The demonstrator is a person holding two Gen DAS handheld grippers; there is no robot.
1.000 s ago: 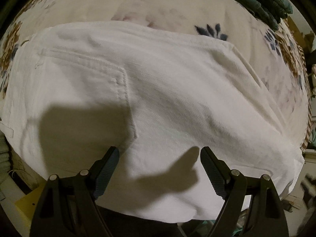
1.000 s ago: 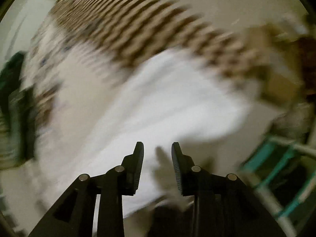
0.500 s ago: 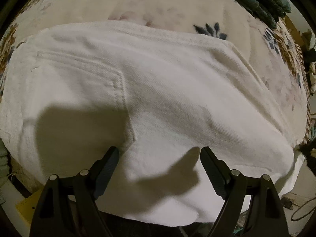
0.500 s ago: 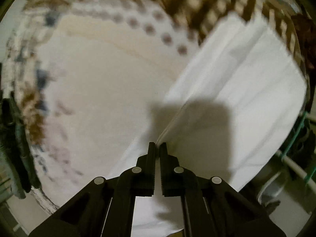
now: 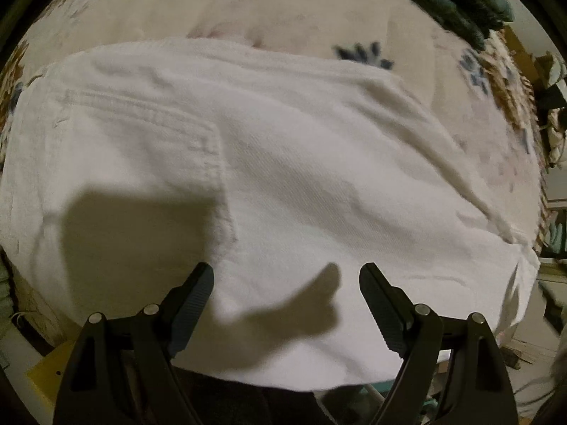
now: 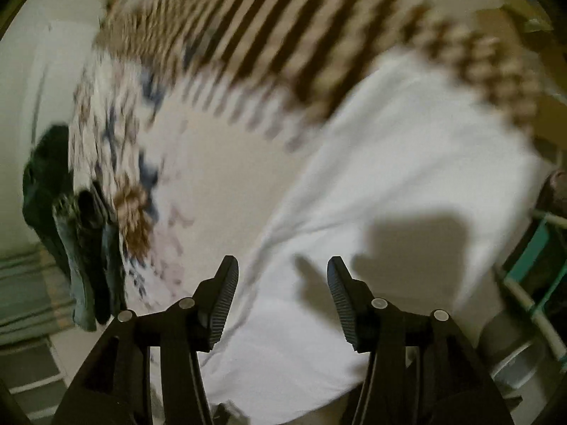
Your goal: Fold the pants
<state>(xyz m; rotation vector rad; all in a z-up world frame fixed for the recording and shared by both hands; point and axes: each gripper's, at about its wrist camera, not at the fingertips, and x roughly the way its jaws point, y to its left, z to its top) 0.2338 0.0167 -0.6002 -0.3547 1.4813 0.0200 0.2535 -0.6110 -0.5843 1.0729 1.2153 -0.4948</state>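
White pants (image 5: pixel 283 184) lie flat on a flower-patterned cloth (image 5: pixel 248 10); a stitched back pocket (image 5: pixel 141 134) shows at the left. My left gripper (image 5: pixel 286 276) hangs above the pants' near edge, pointing steeply down, open, with nothing between its fingers. In the blurred right wrist view the pants (image 6: pixel 407 163) spread to the right over the same cloth (image 6: pixel 219 163). My right gripper (image 6: pixel 282 271) is above them, its jaws opening, and nothing is held between them.
Folded dark green clothes (image 5: pixel 471 3) lie at the cloth's far right edge, and dark clothes (image 6: pixel 71 219) sit at its left edge in the right wrist view. A teal frame (image 6: pixel 531 255) stands at the right. The striped border (image 6: pixel 283 35) marks the cloth's far edge.
My right gripper was shut on a fold of the pants half a second ago; now it has let go, its jaws stand apart and it has pulled back. The left gripper has stayed put.
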